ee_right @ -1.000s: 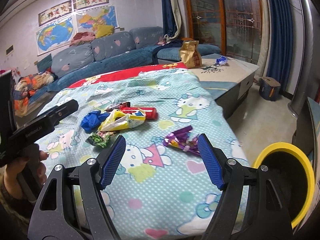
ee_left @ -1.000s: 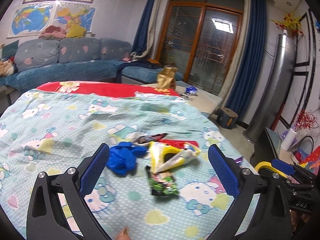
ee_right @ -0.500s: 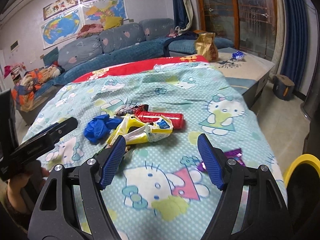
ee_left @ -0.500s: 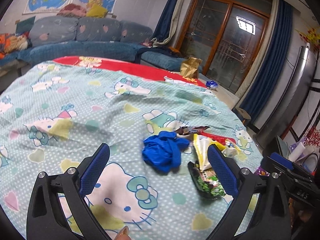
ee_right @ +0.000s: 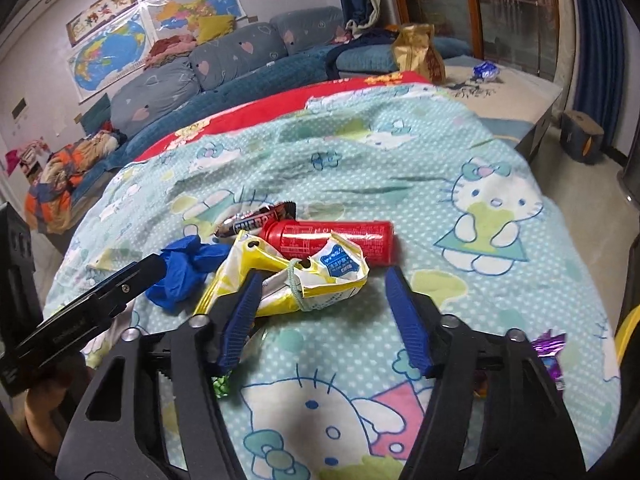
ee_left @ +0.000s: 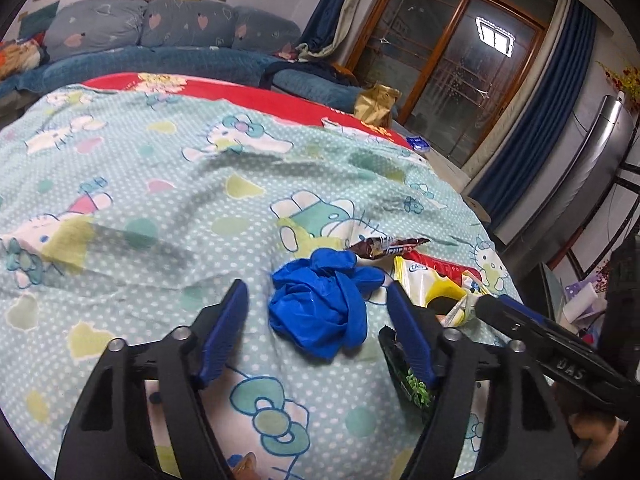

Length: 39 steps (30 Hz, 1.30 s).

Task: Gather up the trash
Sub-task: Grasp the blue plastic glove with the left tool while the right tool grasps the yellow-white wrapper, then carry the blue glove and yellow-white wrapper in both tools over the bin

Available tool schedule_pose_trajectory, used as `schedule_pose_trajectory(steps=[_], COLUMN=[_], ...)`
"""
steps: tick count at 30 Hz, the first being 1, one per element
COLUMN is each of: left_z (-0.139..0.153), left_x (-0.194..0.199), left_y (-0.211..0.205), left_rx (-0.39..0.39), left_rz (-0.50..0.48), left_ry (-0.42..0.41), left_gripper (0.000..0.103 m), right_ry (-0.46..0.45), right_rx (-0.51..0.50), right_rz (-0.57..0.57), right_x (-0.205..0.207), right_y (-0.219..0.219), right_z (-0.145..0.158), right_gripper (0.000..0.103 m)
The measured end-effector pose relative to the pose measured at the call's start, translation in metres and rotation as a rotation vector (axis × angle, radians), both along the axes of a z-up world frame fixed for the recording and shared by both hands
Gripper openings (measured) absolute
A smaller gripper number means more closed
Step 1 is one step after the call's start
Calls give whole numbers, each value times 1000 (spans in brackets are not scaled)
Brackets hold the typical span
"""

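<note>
Left gripper (ee_left: 314,338) jaws, just narrowing yet open, bracket the blue glove (ee_left: 324,308); right gripper (ee_right: 320,320) jaws, likewise, flank the yellow wrapper (ee_right: 296,280), gripping nothing.

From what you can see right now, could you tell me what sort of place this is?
Most likely a living room in a home: a long blue sofa along the wall, maps pinned above it, and curtained glass doors. Litter lies on a cartoon-print blanket.

- A blue sofa (ee_right: 224,80) is running along the far wall under two maps (ee_right: 120,52).
- Blue curtains (ee_left: 532,120) are framing a wood-framed glass door (ee_left: 460,64) — a ceiling light is reflecting in it.
- A pale floor (ee_right: 580,184) is showing beside the bed.
</note>
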State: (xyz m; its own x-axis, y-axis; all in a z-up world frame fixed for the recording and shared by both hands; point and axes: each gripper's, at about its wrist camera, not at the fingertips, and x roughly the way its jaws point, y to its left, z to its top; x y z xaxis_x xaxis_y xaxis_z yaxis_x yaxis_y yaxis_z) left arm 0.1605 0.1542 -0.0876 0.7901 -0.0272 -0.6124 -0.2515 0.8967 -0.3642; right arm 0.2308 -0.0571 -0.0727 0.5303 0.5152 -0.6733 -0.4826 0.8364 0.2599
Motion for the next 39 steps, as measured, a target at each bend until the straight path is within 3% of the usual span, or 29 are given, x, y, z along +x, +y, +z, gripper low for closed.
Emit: schedule_pose_trajectory(steps=[3, 9, 13, 21, 39], left_z=[-3, -6, -1, 16, 62], left_x=[1, 1, -5, -23, -39], left_y=[1, 1, -3, -12, -62], left_rx=[-14, -27, -9, -2, 31], left_rz=[-5, -9, -12, -30, -153], left_ry=[6, 16, 0, -52, -159], left_gripper=[51, 21, 12, 6, 6], right_ry=[30, 13, -16, -63, -143], right_rx=[30, 60, 62, 67, 72], right_rz=[0, -9, -13, -5, -44], right_x=[3, -3, -14, -38, -68], right_y=[-2, -11, -17, -31, -81], right_z=[-7, -5, 1, 14, 42], right_gripper=[32, 29, 29, 28, 28])
